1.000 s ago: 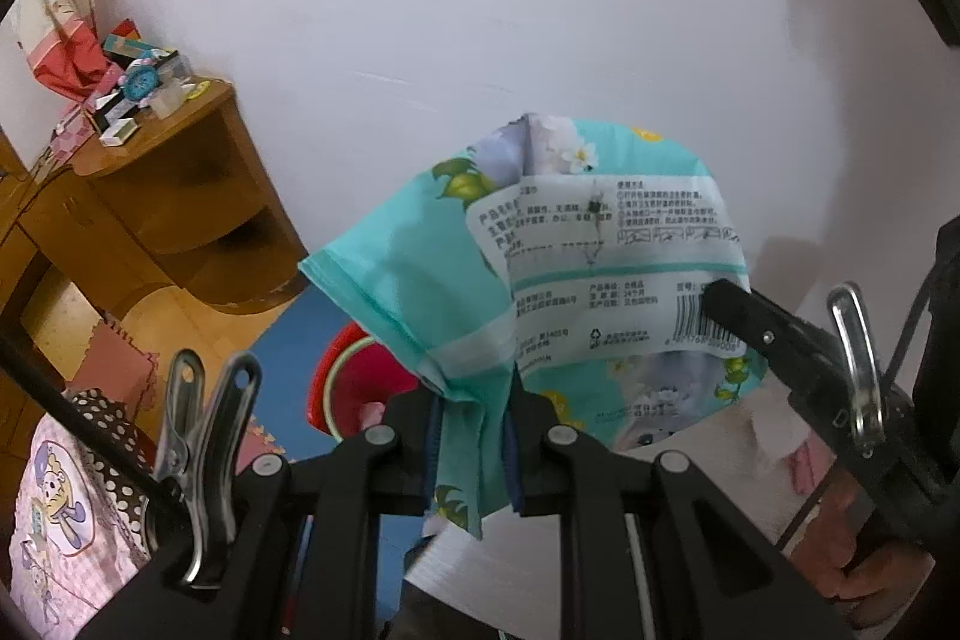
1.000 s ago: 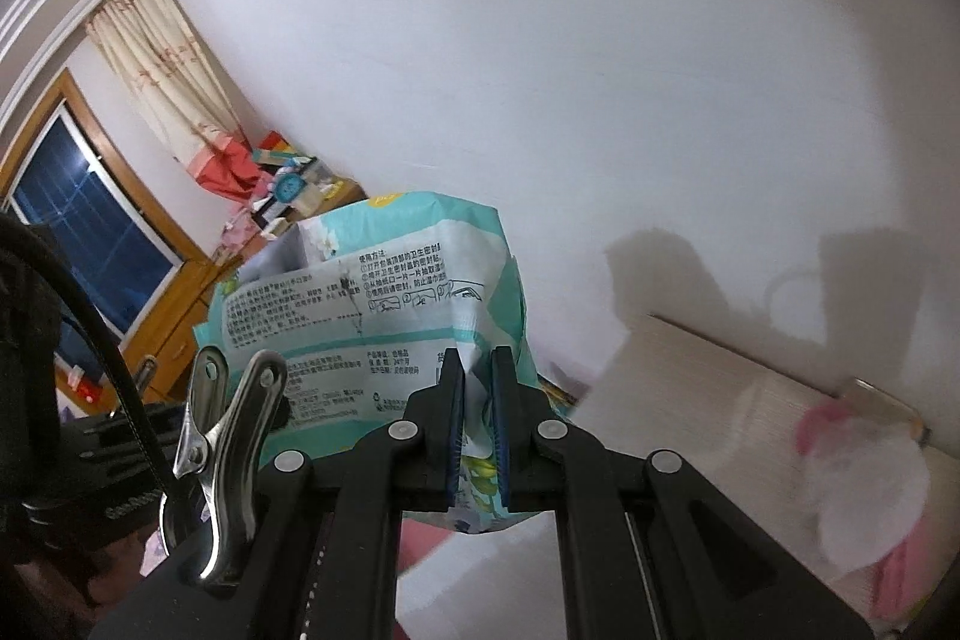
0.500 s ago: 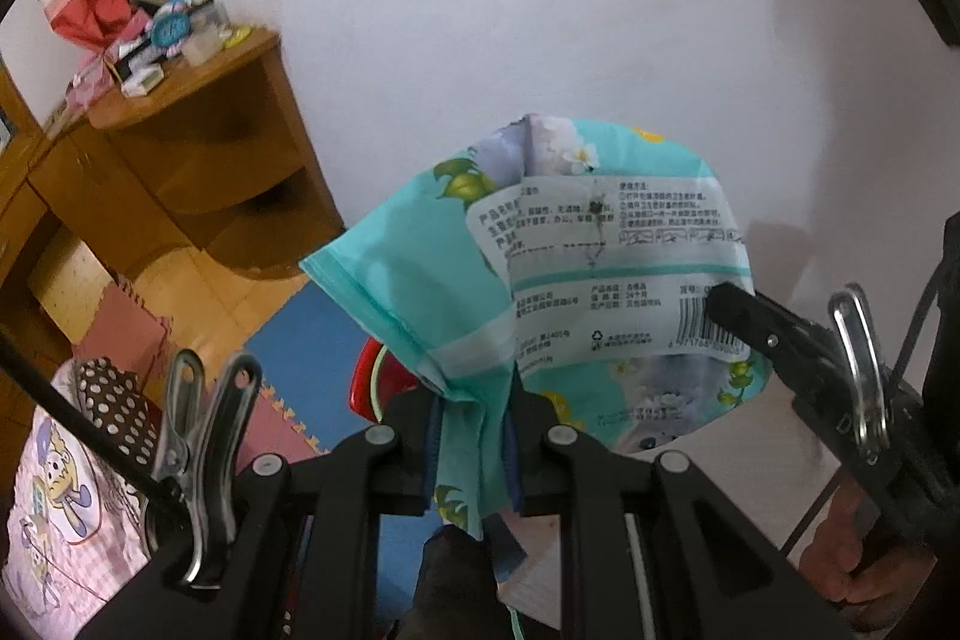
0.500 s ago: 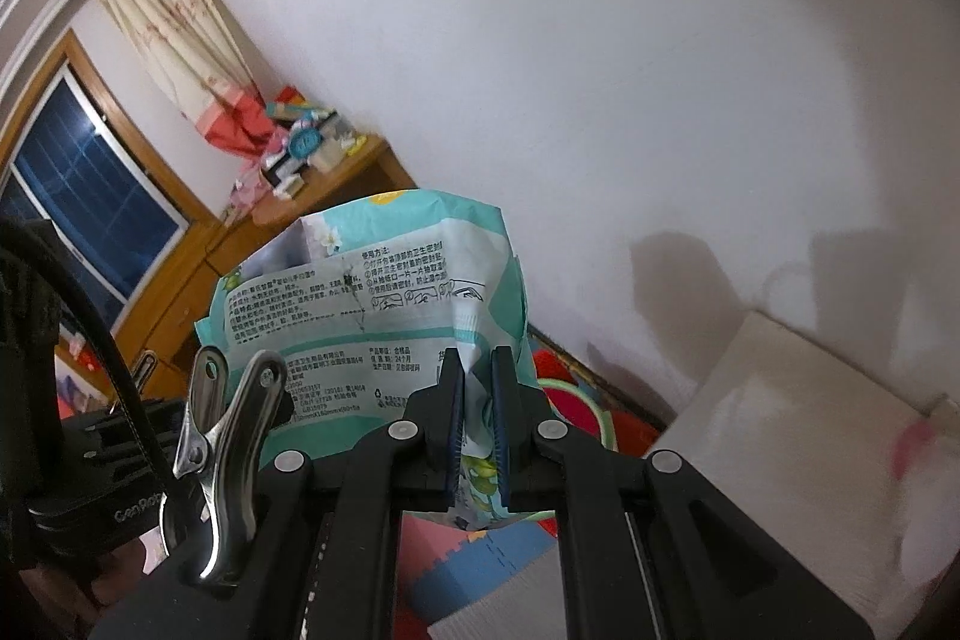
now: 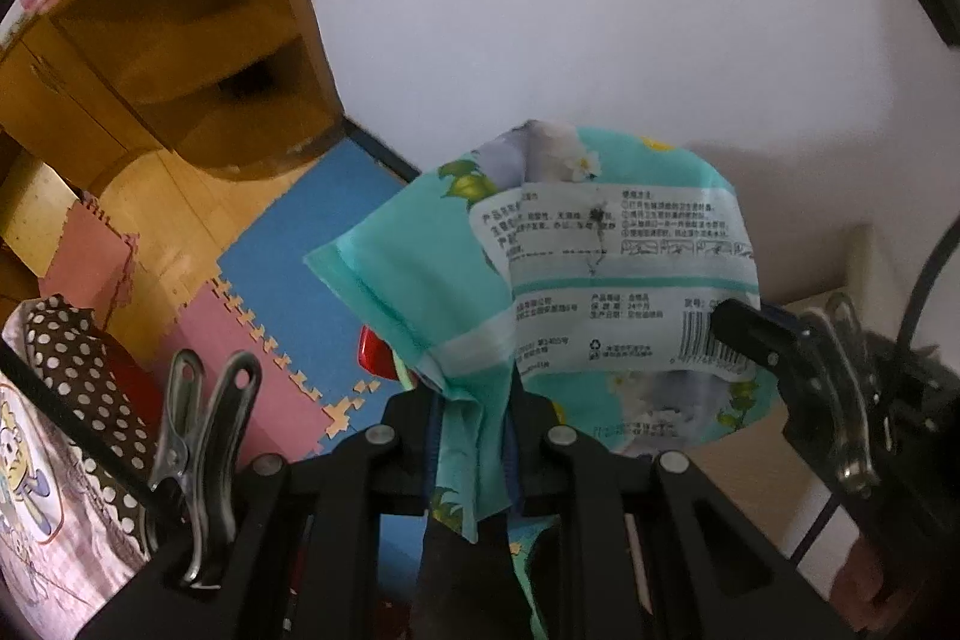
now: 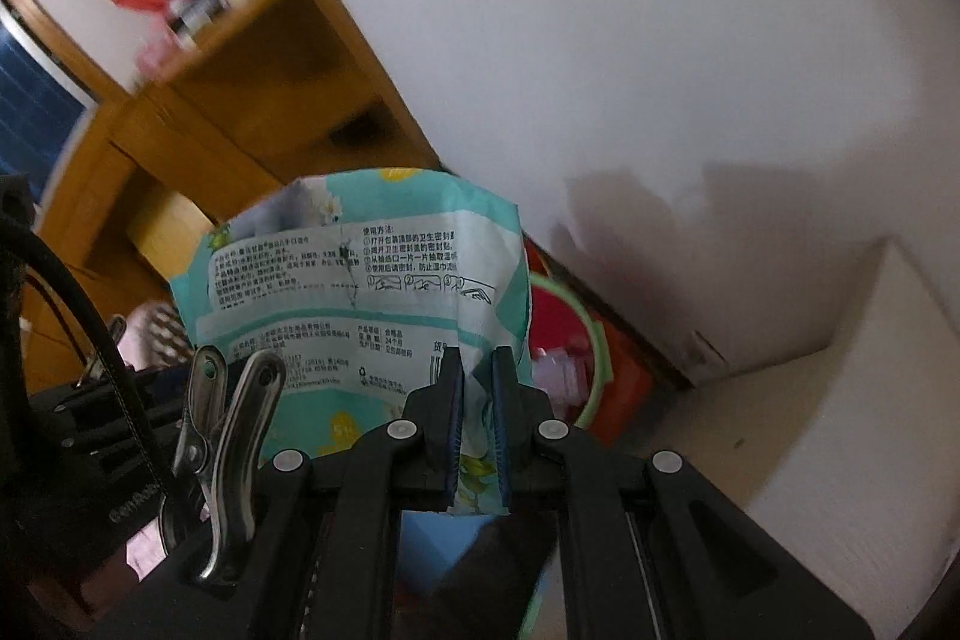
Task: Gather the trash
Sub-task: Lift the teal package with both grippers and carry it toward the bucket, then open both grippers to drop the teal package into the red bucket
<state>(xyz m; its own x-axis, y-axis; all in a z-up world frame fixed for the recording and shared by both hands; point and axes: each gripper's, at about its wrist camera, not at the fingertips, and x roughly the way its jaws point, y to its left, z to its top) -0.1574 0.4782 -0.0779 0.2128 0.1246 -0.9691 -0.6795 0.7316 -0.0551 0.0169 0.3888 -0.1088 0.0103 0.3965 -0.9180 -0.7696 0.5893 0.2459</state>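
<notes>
Wrapper point(image 5: 600, 280), crinkled teal plastic, stands upright above red bin point(image 6: 564, 334), pinched by left gripper point(image 5: 474, 436) and right gripper point(image 6: 477, 400).

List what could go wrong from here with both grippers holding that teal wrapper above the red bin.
1. Each gripper pinches only a thin edge of the teal wrapper; the left gripper and right gripper pulling apart could tear it or slip off.
2. The wrapper hides most of the red bin, so a release could miss onto the foam mat.
3. The white box sits close beside the bin and could be bumped.
</notes>
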